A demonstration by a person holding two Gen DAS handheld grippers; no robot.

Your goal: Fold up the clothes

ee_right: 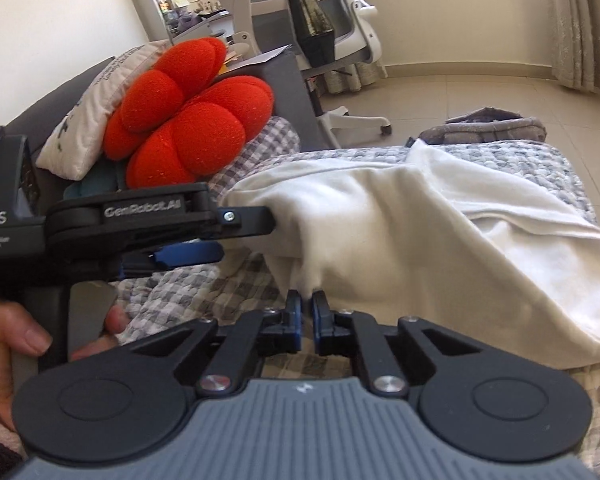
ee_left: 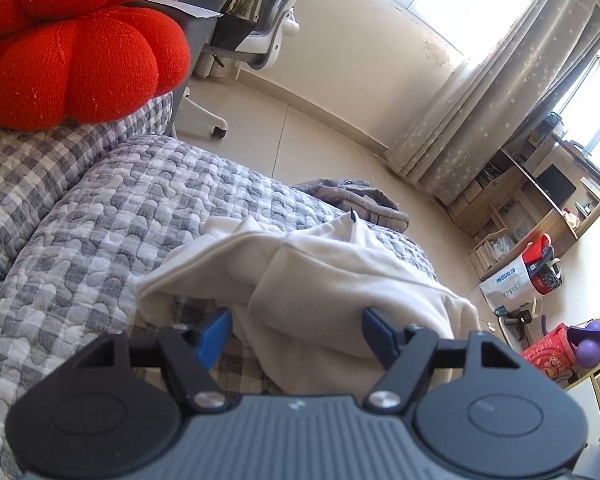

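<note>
A cream white garment [ee_left: 320, 276] lies bunched on a grey checked quilt [ee_left: 112, 216]. My left gripper [ee_left: 296, 330] is open, its blue fingertips [ee_left: 216, 330] on either side of a thick fold of the garment. In the right wrist view the garment [ee_right: 420, 220] spreads to the right. My right gripper [ee_right: 307, 306] is shut on the garment's near edge, lifting it slightly. The left gripper [ee_right: 256, 220] shows from the side, its upper finger touching the cloth.
A red knitted cushion [ee_left: 80, 60] and a white pillow [ee_right: 88, 120] sit at the sofa's back. A folded grey garment [ee_left: 356, 200] lies on the quilt's far edge. An office chair [ee_right: 332, 40], curtains [ee_left: 500, 92] and shelves [ee_left: 540, 200] stand beyond.
</note>
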